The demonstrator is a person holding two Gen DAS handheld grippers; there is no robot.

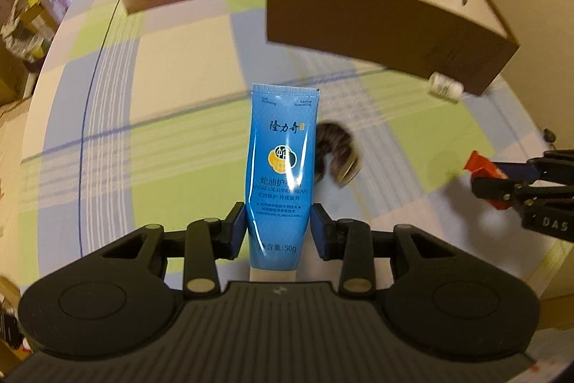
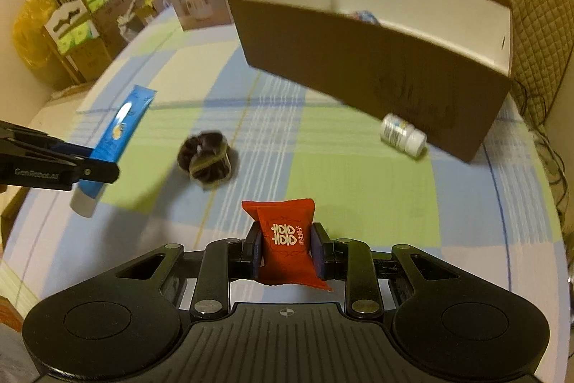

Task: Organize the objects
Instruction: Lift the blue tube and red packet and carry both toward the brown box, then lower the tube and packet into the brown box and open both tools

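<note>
Motion blur smears the dark hair scrunchie point(image 2: 208, 155), partly hidden behind the blue tube point(image 1: 281, 167) in the left view. The brown box's point(image 2: 358, 60) contents are mostly hidden behind its wall.

Left black two-finger gripper point(image 1: 278, 227) is closed, its blue-padded fingers point(image 1: 237, 230) pressing both sides of a glossy blue plastic hand-cream tube point(image 1: 281, 167), held above the surface. Right black two-finger gripper point(image 2: 287, 250) is likewise clamped, pads point(image 2: 317, 252) squeezing a small red foil snack packet point(image 2: 287, 239), also raised, at similar height
</note>
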